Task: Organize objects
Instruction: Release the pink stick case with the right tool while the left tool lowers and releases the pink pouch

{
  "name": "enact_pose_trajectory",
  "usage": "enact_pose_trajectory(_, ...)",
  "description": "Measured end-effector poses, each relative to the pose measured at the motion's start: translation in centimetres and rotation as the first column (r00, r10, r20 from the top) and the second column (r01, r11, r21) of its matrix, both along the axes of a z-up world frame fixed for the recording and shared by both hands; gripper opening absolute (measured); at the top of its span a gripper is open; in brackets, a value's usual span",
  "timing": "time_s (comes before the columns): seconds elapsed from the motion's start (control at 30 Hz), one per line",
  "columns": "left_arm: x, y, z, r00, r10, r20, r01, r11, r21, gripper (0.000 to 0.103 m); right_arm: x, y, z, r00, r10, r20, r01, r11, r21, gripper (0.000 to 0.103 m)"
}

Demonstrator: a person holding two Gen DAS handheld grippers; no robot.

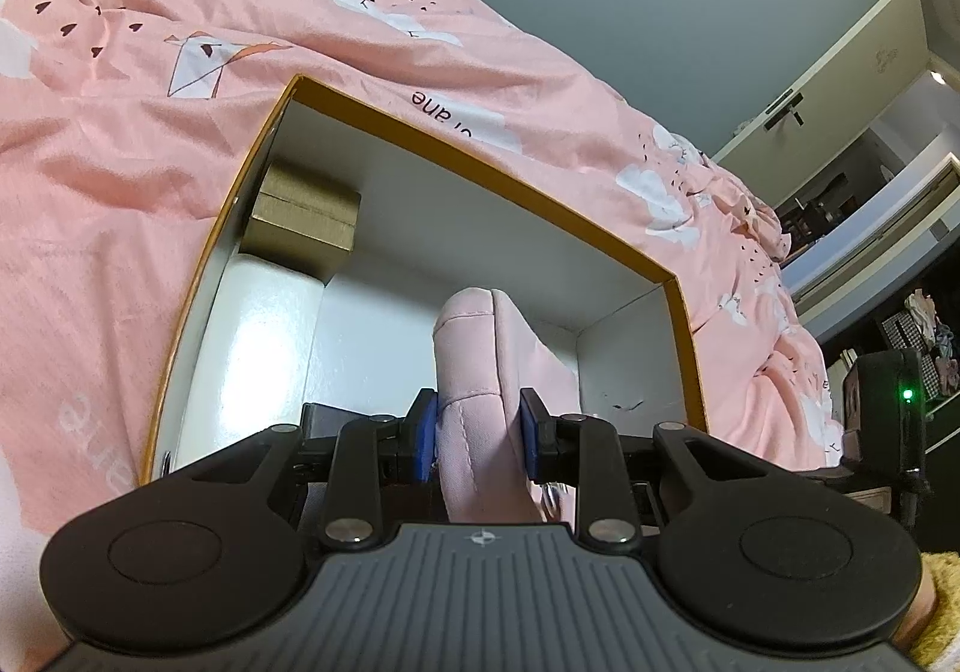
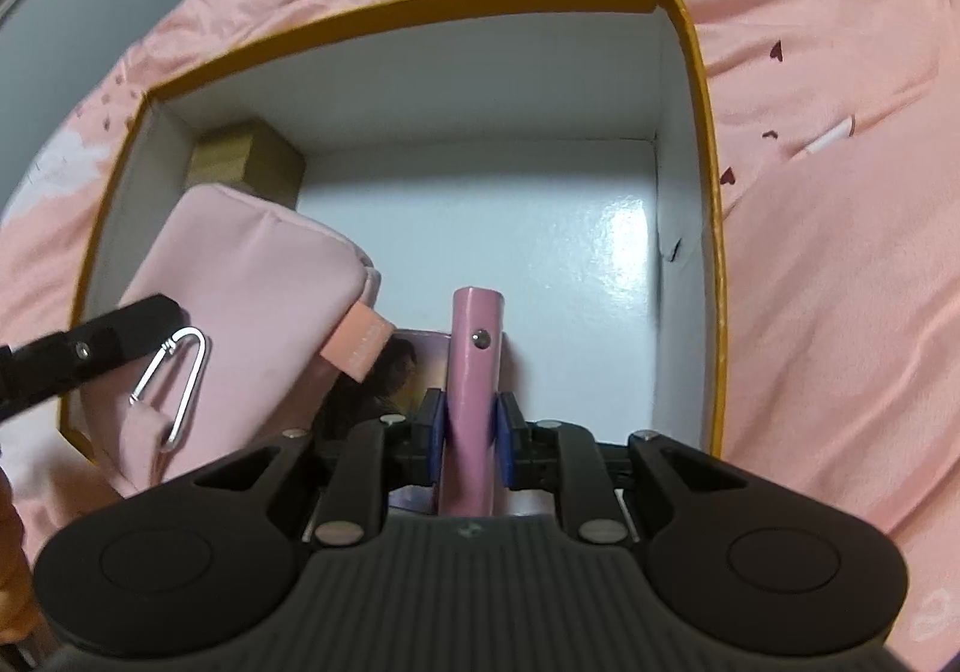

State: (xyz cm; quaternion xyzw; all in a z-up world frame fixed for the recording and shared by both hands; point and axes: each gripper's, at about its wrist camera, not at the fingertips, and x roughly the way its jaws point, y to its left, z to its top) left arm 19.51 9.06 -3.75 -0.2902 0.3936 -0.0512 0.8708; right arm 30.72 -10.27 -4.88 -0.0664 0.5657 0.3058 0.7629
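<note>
An open box with an orange rim (image 1: 480, 162) and white inside lies on a pink bedspread; it also shows in the right wrist view (image 2: 708, 192). My left gripper (image 1: 477, 435) is shut on a pink fabric pouch (image 1: 480, 348) and holds it inside the box. In the right wrist view the pouch (image 2: 240, 282) leans at the box's left side, with a silver carabiner (image 2: 177, 384). My right gripper (image 2: 471, 426) is shut on a pink tube (image 2: 474, 372) over the box's near edge. A gold box (image 1: 303, 219) sits in a far corner of the box; the right wrist view shows it too (image 2: 246, 159).
A photo card (image 2: 384, 372) lies on the box floor under the tube. The pink bedspread (image 1: 120, 132) surrounds the box. Shelves and a doorway (image 1: 870, 180) stand to the right in the left wrist view. The left gripper's black finger (image 2: 90, 351) shows at the left.
</note>
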Motion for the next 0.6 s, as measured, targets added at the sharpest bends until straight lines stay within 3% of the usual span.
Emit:
enact_pose_trajectory(0.13, 0.1, 0.0, -0.1, 1.0, 0.001, -0.003, -0.001, 1.0, 0.001, 0.031, -1.0, 1.7, 0.4, 0.991, 0.093, 0.1, -0.079, 0.987, -0.137, 0.023)
enact_pose_trajectory(0.33, 0.2, 0.1, -0.3, 1.0, 0.005, -0.015, -0.005, 1.0, 0.001, 0.031, -2.4, 4.2, -0.1, 0.949, 0.266, 0.171, -0.197, 0.92, -0.338, 0.033)
enact_pose_trajectory(0.43, 0.3, 0.2, -0.3, 1.0, 0.006, -0.021, -0.006, 1.0, 0.005, 0.031, -2.7, 4.6, -0.1, 0.934, 0.31, 0.176, -0.224, 0.894, -0.388, 0.035)
enact_pose_trajectory(0.5, 0.3, 0.3, -0.3, 1.0, 0.007, -0.026, -0.007, 1.0, 0.009, 0.031, -2.7, 4.5, 0.3, 0.924, 0.327, 0.2, -0.221, 0.881, -0.419, 0.044)
enact_pose_trajectory(0.6, 0.4, 0.2, -0.3, 1.0, 0.001, -0.03, -0.001, 1.0, 0.011, 0.031, -2.3, 4.0, 0.9, 0.924, 0.335, 0.185, -0.239, 0.883, -0.405, 0.043)
